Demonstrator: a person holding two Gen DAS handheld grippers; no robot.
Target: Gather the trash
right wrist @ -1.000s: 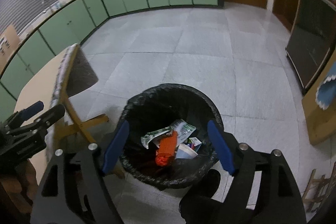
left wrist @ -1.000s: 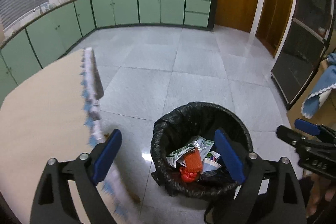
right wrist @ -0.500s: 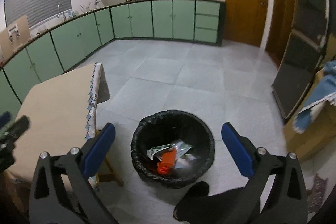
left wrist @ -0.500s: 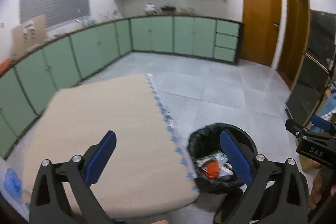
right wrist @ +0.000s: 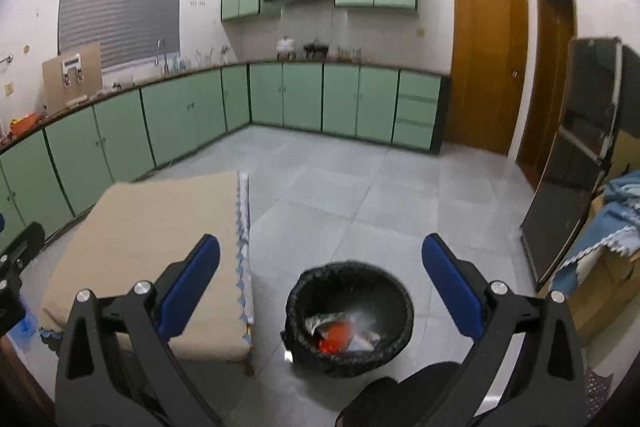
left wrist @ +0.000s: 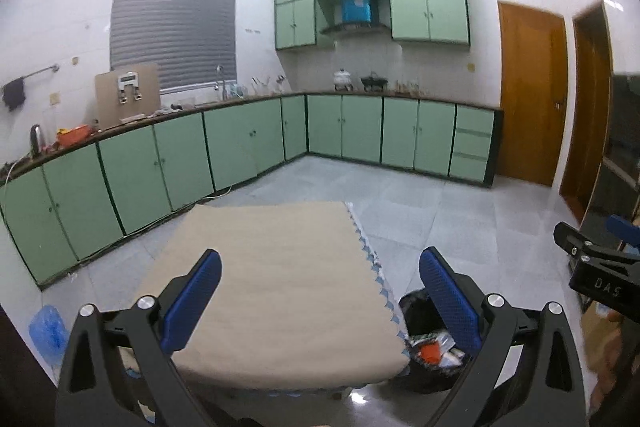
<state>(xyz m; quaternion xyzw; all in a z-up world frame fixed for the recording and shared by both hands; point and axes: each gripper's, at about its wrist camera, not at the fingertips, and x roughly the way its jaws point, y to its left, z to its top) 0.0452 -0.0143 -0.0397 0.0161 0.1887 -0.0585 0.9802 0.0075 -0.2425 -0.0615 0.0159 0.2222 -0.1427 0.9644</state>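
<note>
Both grippers, left gripper (left wrist: 320,301) and right gripper (right wrist: 320,289), lifted away from bin (right wrist: 348,319); jaws released, empty. Trash (right wrist: 340,333) inside bin, below jaws; table (left wrist: 280,287) bare. Collection likely finished.

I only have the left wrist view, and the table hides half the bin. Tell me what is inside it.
Observer: In the right wrist view the trash bin holds an orange packet among pale wrappers.
Operator: Report the right gripper.
Observer: The right gripper is open, with nothing between its fingers.
Operator: Say what lies right of the bin.
Observer: A blue cloth is draped over a cardboard box, apart from the bin.
</note>
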